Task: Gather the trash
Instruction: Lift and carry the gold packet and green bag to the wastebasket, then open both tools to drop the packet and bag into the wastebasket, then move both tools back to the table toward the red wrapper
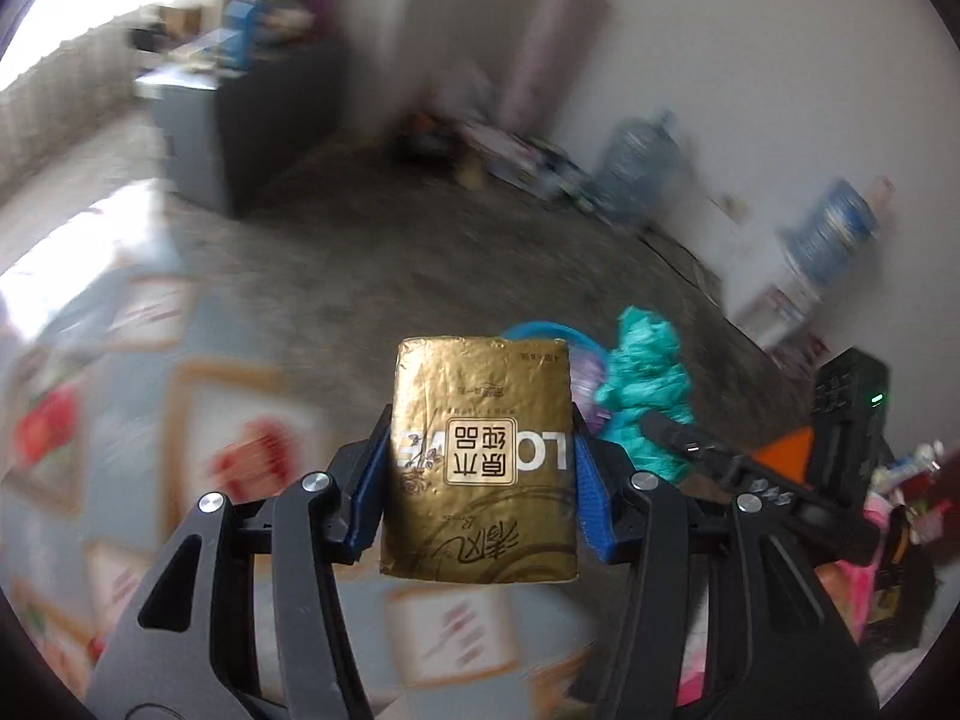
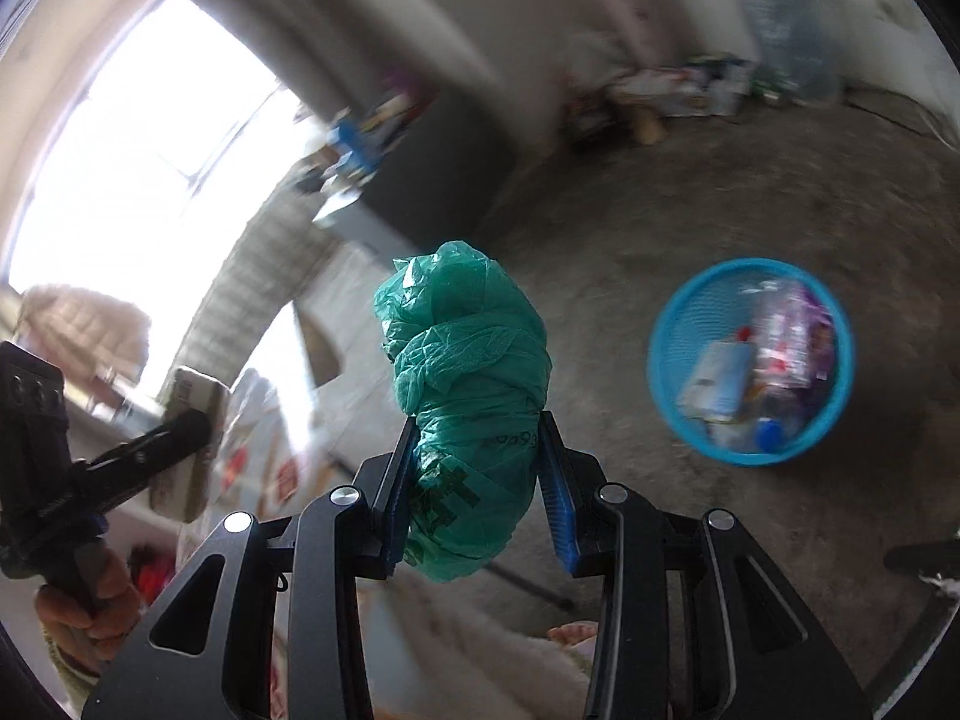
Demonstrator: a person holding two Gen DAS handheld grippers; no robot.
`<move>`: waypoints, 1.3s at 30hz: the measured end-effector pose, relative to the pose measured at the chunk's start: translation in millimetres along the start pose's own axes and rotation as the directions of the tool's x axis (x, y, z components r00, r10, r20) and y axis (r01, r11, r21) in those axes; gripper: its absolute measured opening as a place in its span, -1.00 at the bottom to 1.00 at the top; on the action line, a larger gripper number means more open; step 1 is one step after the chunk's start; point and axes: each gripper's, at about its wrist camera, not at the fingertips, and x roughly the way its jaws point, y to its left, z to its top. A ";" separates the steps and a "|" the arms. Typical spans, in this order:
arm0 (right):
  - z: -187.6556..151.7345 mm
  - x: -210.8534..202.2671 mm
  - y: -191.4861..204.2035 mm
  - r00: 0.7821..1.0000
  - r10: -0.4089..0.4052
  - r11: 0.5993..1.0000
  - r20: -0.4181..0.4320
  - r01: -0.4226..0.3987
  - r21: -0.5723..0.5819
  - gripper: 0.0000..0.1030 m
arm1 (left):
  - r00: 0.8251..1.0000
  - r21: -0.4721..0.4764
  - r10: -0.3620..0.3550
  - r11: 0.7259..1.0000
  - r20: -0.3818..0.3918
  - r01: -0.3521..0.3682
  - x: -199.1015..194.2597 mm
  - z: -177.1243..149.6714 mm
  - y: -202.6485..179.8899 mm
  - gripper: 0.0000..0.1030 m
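1. Left gripper (image 1: pixel 480 468) pinches a gold tissue pack (image 1: pixel 480 456), held up above the floor.
2. Right gripper (image 2: pixel 477 480) squeezes a knotted green bag (image 2: pixel 465 402), also aloft.
3. Blue bin (image 2: pixel 837 384) stands on the bare floor (image 2: pixel 690 192), part-filled with trash, apart from both.

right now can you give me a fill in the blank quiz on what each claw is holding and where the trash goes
1. The left claw is shut on a ____-coloured tissue pack.
2. The right claw grips a knotted plastic bag whose colour is ____.
3. The round basket on the concrete floor has a ____ rim.
4. That basket already holds ____.

Missing words: gold; green; blue; trash
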 end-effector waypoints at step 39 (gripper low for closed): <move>28.4 10.8 1.4 0.999 0.050 0.998 -0.016 -0.050 -0.031 0.25 | 0.970 -0.009 0.171 0.985 0.172 -0.172 -92.6 -33.7 40.9 0.64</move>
